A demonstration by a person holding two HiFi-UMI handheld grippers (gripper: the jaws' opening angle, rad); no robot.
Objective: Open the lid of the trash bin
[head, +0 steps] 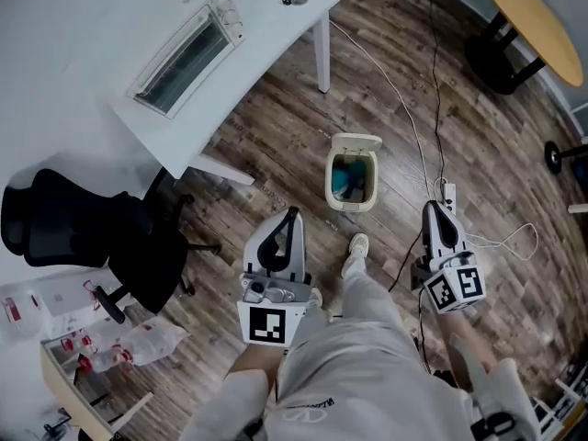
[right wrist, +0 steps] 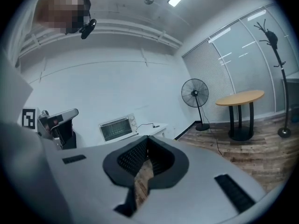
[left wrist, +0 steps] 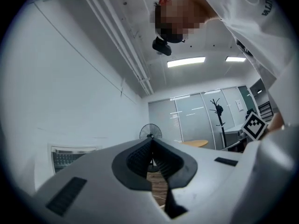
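Left tongs (head: 293, 212) and right tongs (head: 430, 207), clenched empty, hover short of the trash bin (head: 352, 182).

You wear pale grey trousers (head: 354, 352) with small dark lettering and a white shoe (head: 356, 249). Your left hand-held gripper (head: 292, 214) and right hand-held gripper (head: 432, 208) are white, with black ribbed pads (left wrist: 140, 160) and a black-and-white marker cube (head: 272, 326) on each.

You are looking at a toaster oven (head: 188, 53) sitting on the white table (head: 266, 26), with a black office chair (head: 87, 223) just beside it. A white cable (head: 401, 108) is trailing across the wood floor (head: 276, 127). A fan (right wrist: 195, 93) is standing near a round wooden table (head: 537, 16).
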